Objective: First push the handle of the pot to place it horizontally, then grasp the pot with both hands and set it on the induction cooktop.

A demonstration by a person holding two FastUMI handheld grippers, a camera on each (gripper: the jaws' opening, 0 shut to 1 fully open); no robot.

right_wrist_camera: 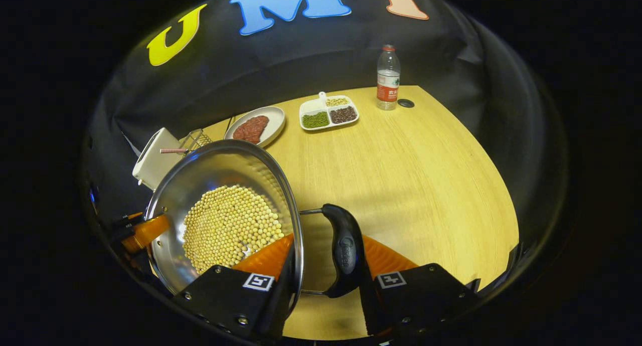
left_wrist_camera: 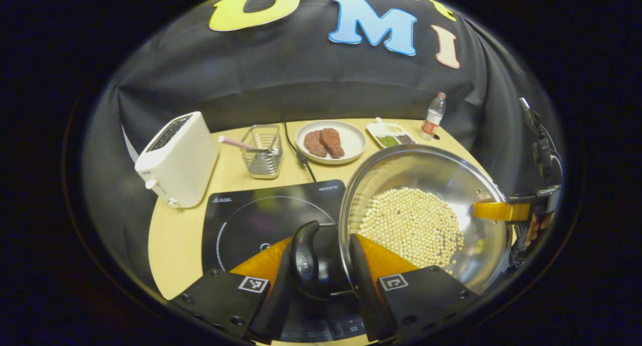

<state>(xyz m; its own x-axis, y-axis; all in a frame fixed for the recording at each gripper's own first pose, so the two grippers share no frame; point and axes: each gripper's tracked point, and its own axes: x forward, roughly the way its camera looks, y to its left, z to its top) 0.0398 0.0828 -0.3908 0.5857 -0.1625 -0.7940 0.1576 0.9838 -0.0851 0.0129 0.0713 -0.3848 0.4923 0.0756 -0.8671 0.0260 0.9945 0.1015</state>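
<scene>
Wooden table (right_wrist_camera: 411,175); both grippers clamp the pot (left_wrist_camera: 426,185); handle logo illegible.

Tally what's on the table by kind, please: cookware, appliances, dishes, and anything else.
Cookware: 1, pot
Appliances: 2, cooktop, toaster
Dishes: 2, plate, divided tray
Other: 2, bottle, wire basket
Total: 7
</scene>
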